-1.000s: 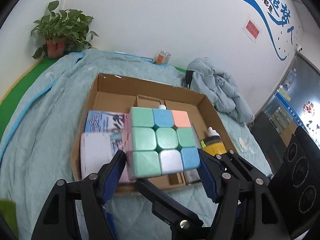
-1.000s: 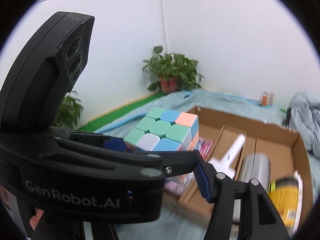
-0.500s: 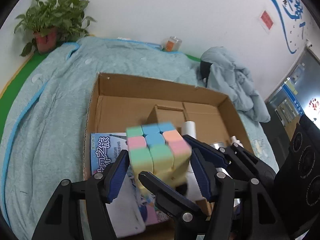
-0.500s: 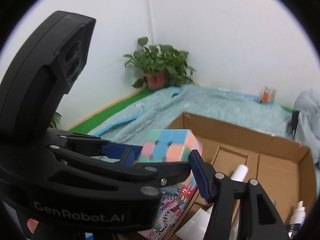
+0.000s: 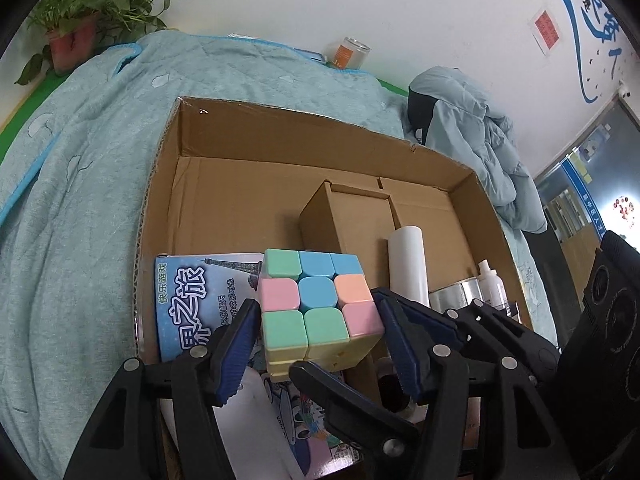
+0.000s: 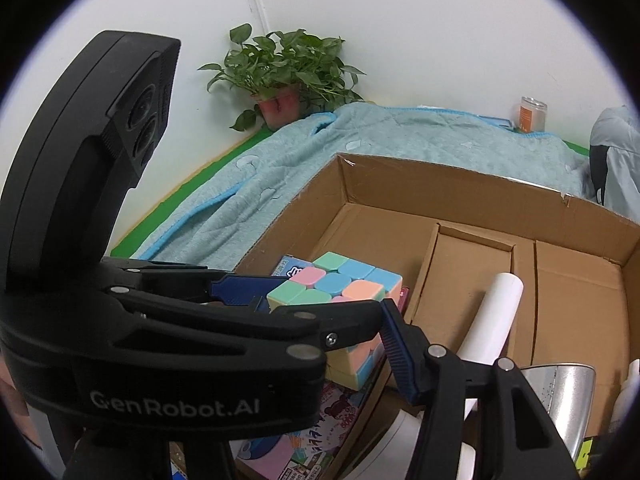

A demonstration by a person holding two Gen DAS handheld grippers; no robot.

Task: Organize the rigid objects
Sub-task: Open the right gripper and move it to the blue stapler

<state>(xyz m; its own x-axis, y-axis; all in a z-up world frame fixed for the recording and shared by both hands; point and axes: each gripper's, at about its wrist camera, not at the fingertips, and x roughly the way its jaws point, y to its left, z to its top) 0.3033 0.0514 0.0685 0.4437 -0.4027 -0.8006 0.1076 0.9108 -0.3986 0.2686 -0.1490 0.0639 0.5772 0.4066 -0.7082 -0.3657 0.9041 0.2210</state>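
Note:
A pastel puzzle cube (image 5: 316, 300) hangs low over the front left of an open cardboard box (image 5: 280, 128), just above a blue picture book (image 5: 188, 304). My left gripper (image 5: 318, 320) is shut on it, its blue pads pressed to the cube's left and right sides. My right gripper (image 6: 328, 304) comes in from the right and is also shut on the cube (image 6: 340, 280). One of its fingers (image 5: 348, 404) crosses under the cube's yellow front. In the right wrist view the left gripper's black housing (image 6: 160, 360) hides the right gripper's left finger.
The box holds a small inner carton (image 5: 348, 220), a white tube (image 5: 406, 264), a silver can (image 5: 456, 296), a white bottle (image 5: 490, 280) and booklets. It sits on a teal blanket (image 5: 80, 200). A jacket (image 5: 472, 120), a jar (image 5: 348, 54) and a potted plant (image 5: 80, 12) stand beyond.
Both grippers carried the cube forward and down into the box. The cube tipped and shows another face. The left pads, slightly apart from it before, closed onto its sides.

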